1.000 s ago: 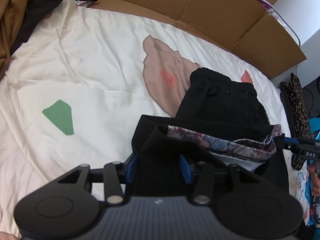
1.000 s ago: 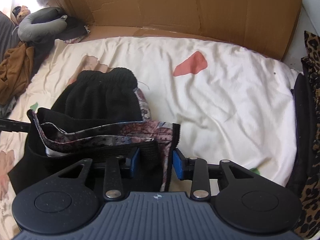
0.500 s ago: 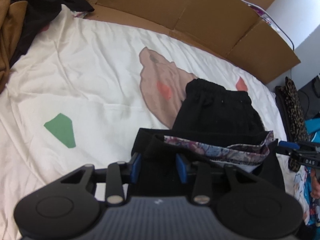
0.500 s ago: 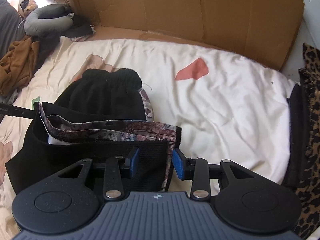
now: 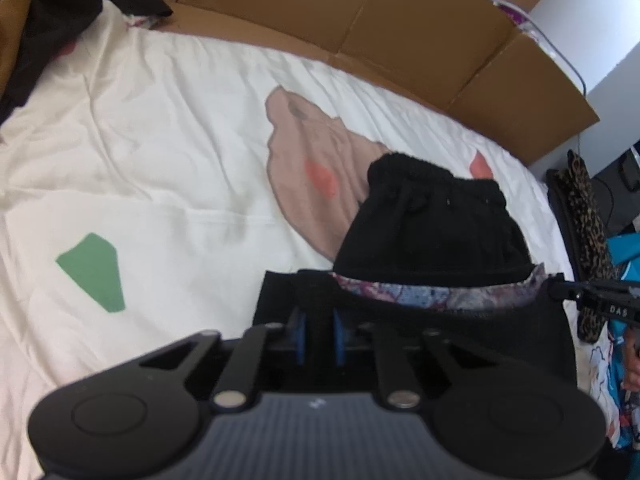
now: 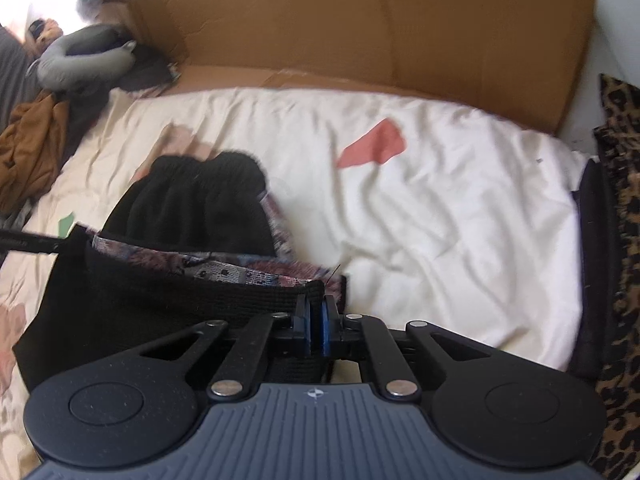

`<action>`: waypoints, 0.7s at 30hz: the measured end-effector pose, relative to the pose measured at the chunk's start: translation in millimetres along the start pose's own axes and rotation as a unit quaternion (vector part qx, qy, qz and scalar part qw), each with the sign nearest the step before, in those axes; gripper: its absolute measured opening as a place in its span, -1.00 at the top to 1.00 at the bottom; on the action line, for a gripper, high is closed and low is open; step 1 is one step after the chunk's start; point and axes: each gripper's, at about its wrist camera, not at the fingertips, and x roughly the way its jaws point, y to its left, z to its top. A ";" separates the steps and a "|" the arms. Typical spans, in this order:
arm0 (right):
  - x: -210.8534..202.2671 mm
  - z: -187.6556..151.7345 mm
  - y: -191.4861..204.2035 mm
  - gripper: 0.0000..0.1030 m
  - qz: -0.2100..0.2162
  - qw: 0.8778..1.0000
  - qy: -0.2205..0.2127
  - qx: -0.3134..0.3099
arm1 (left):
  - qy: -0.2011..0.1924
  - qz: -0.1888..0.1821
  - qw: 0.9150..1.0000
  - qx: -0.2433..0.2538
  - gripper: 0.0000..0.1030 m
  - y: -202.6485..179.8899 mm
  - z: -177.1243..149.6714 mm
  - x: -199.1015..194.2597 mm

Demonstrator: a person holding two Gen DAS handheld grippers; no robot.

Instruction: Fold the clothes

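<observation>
black knit garment with a patterned lining (image 5: pixel 432 236): soft, limp, light. left gripper (image 5: pixel 319 334) and right gripper (image 6: pixel 315 322) have just closed, each pinching a near hem corner directly ahead. corners look the right hold; the middle will likely sag.

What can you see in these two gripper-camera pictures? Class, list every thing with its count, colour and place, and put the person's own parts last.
Black garment: one, black with a patterned lining, on the sheet, near edge lifted between both grippers.
Bed sheet: one, cream with pink, red and green patches, under the garment.
Cardboard: flattened brown panels, along the far edge of the bed.
Brown clothing: one heap, far left of the bed.
Neck pillow: one, grey, far left corner.
Leopard-print fabric: one, brown and black, right of the bed.
Left gripper: black with blue pads, has just been closing, shut on the garment's left corner.
Right gripper: same kind, has just been closing, shut on the right corner.
</observation>
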 end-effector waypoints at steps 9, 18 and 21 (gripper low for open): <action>19.7 2.5 3.5 0.90 -0.019 1.000 0.023 -0.005 | 0.007 0.027 1.000 -0.007 0.90 2.1 -6.2 0.3; 34.1 -0.6 5.1 0.28 -0.040 0.998 0.038 -0.022 | 0.022 0.061 0.998 0.011 0.25 1.6 -1.3 13.1; 42.0 0.7 5.9 0.28 -0.039 0.998 0.047 -0.025 | 0.036 0.065 0.997 0.018 0.20 1.5 0.1 23.4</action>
